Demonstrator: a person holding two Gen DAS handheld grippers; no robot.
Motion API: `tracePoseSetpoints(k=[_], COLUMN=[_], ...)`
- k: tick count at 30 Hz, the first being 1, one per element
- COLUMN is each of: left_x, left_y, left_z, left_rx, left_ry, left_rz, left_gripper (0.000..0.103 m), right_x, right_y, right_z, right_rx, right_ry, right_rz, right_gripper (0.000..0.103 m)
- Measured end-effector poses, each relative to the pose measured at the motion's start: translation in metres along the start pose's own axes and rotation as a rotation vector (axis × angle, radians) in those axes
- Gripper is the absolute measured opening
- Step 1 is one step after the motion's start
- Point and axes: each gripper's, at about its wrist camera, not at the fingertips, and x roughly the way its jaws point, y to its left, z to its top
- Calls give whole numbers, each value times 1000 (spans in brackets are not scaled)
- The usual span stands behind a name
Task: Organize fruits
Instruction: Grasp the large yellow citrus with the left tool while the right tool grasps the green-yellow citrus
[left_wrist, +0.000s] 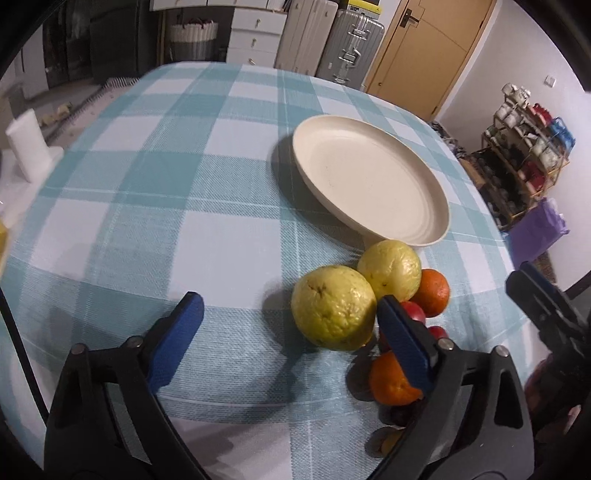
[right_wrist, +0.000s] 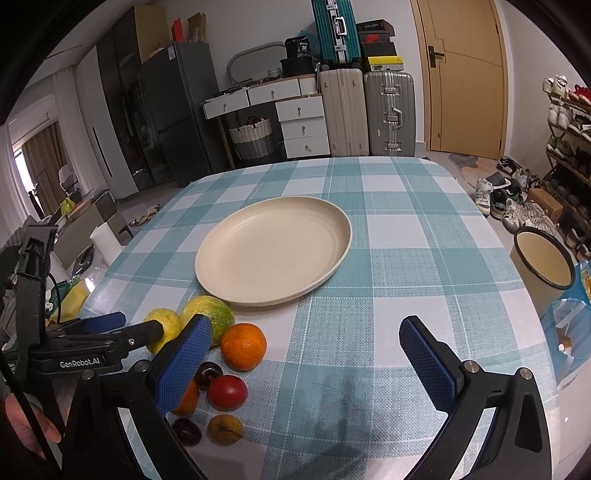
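1. I see the left tool (left_wrist: 290, 317) with its jaws spread wide, holding nothing, low over the worktop (left_wrist: 147, 206).
2. Its right finger stands just beside the nearer guava (left_wrist: 332, 308).
3. My right tool (right_wrist: 306, 336) is likewise spread and holds nothing.
4. The fruits cluster near the plate (right_wrist: 273, 251): second guava (left_wrist: 389, 269), orange (right_wrist: 243, 346), tomato (right_wrist: 226, 392).

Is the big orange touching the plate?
Apart. The right wrist view shows checked tablecloth between the orange and the plate.
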Motion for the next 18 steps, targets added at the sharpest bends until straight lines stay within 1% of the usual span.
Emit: tracePoseSetpoints(k=[2,3,4,6,7,9,11,15,18], left_x=[5,8,11,16,16,21,23,24,25], left_y=[4,6,8,8,9,14,15,13,11], left_z=[2,3,3,4,5,7,8,9,13], left_rx=[-9,-19,-32,-66,-74,-89,-92,-90,-80], left_ry=[15,26,35,41,35,61,57,48,43], left_rz=[-28,-53,-83,-159,-180,-232,-259,-291,-290], left_gripper=[89,84,78,74,68,60,47,47,47], right_x=[2,3,3,5,5,7,7,9,10], right_y=[1,1,2,3,4,4,4,6,9], right_z=[-1,-1,-1,-1,-1,0,0,1,2], right_rx=[0,-1,-1,-5,-6,-6,-6,-7,-16], right_ry=[5,8,11,13,13,17,19,25,25], right_rz=[0,1,1,-1,-2,-1,-1,0,0], right_gripper=[103,103,103,103,103,103,103,103,103])
